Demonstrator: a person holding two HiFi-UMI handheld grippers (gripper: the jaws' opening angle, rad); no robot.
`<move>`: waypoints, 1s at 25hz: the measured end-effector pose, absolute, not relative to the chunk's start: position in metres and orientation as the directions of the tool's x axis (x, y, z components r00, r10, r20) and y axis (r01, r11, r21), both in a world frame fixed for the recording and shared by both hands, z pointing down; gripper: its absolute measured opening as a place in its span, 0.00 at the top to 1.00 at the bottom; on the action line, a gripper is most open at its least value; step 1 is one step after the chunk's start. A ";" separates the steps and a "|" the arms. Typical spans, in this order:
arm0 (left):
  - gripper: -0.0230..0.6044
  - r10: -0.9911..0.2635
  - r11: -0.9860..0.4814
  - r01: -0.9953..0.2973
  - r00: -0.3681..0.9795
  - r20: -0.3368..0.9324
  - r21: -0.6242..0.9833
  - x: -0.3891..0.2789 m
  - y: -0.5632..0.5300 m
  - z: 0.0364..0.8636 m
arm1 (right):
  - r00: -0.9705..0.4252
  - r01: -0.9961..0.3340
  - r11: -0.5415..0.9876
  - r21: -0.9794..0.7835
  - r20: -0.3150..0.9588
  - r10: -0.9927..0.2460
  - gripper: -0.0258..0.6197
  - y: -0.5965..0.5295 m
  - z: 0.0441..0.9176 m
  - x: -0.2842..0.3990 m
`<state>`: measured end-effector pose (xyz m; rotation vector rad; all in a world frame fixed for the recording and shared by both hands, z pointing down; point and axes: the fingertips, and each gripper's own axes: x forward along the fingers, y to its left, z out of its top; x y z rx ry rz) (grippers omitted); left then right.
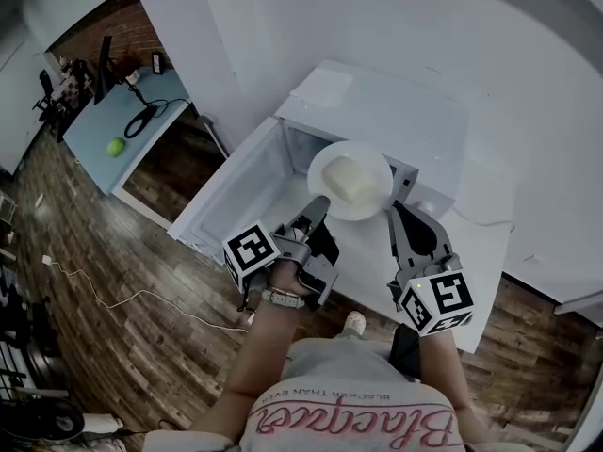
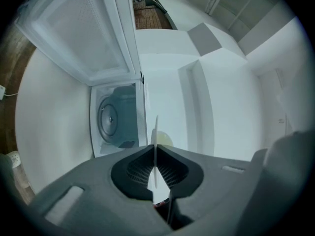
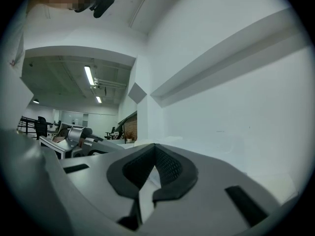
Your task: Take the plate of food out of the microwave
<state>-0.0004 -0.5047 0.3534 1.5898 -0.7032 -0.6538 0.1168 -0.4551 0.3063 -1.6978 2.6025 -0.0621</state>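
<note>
- plate [image 1: 380, 179]: round, white, smooth, so no long axis. The face points up at the head camera. In the left gripper view it shows edge-on as a thin white line [image 2: 156, 132].
- plate position: in the air outside the microwave [image 1: 377, 111], just in front of its open cavity [image 2: 118, 124].
- food [image 1: 347, 179]: 1 pale yellow rounded lump at the middle of the plate. I can't tell its long axis.
- left gripper [image 1: 317, 205]: jaws clamped on the plate's near-left rim, with the ribbed dark pads [image 2: 140, 168] pressing both faces.
- right gripper [image 1: 396, 207]: jaws closed tip to tip with nothing between them [image 3: 155, 146]. The tip is just beside the plate's right rim, and I can't tell if it touches.
- microwave: white box on a white counter [image 1: 485, 252]. The door [image 1: 236, 186] is swung wide open to the left, and the cavity holds a round turntable [image 2: 109, 119].
- floor [image 1: 141, 328]: dark wood planks.
</note>
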 end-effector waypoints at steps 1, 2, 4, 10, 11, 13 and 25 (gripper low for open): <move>0.93 -0.753 -0.101 -0.077 0.657 -0.025 0.992 0.002 -0.506 0.352 | -0.405 -0.913 0.404 -0.048 -0.007 -0.914 0.95 -0.457 0.305 0.119; 0.93 -0.754 -0.102 -0.075 0.657 -0.028 0.992 0.005 -0.508 0.350 | -0.406 -0.913 0.406 -0.045 -0.009 -0.914 0.95 -0.458 0.305 0.121; 0.93 -0.753 -0.105 -0.071 0.658 -0.033 0.992 0.012 -0.510 0.348 | -0.402 -0.914 0.402 -0.043 -0.010 -0.915 0.95 -0.462 0.304 0.127; 0.93 -0.751 -0.105 -0.068 0.659 -0.034 0.992 0.033 -0.514 0.346 | -0.387 -0.922 0.386 -0.038 -0.003 -0.922 0.95 -0.468 0.303 0.146; 0.93 -0.752 -0.103 -0.068 0.658 -0.033 0.992 0.036 -0.515 0.345 | -0.388 -0.921 0.388 -0.035 -0.003 -0.922 0.95 -0.468 0.302 0.148; 0.93 -0.754 -0.101 -0.068 0.656 -0.032 0.993 0.041 -0.516 0.344 | -0.390 -0.920 0.390 -0.030 -0.005 -0.921 0.95 -0.468 0.300 0.153; 0.93 -0.723 -0.111 -0.045 0.690 -0.049 0.993 0.058 -0.518 0.337 | -0.355 -0.934 0.355 -0.032 -0.014 -0.935 0.95 -0.471 0.300 0.165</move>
